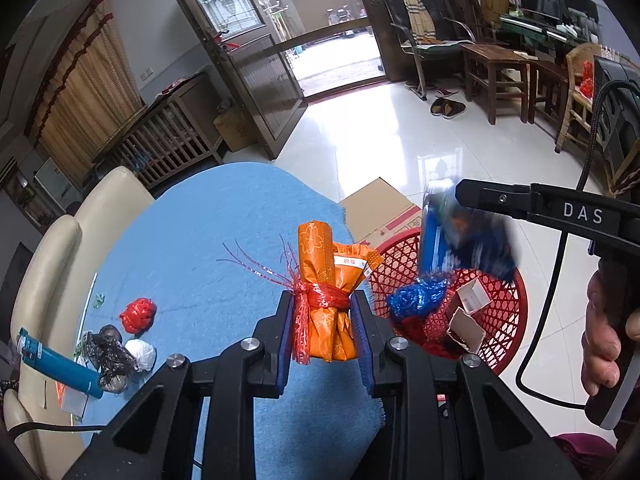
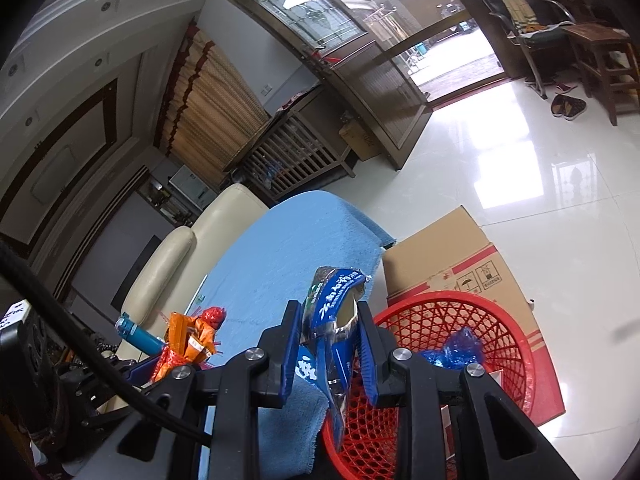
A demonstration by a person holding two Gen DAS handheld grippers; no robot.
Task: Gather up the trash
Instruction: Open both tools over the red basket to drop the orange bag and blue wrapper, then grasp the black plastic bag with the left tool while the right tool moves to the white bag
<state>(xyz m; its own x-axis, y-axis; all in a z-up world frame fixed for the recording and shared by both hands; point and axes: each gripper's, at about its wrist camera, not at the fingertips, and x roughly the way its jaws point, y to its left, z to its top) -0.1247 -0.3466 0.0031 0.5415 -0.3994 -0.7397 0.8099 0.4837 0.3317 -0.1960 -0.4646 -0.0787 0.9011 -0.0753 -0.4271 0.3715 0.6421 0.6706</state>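
We hold an orange bundle pinched in our left gripper; a red plastic strip is tied around its middle, and the two pads press on it from either side. It stands upright above the blue cloth, with the red basket just to the gripper's right. Our right gripper clamps a blue wrapper, which hangs between its fingers over the near rim of the basket. A crumpled blue bag and small cardboard boxes lie inside the basket. Left of the left gripper, on the cloth, sit a red wad, a white wad, a dark wad and a blue tube.
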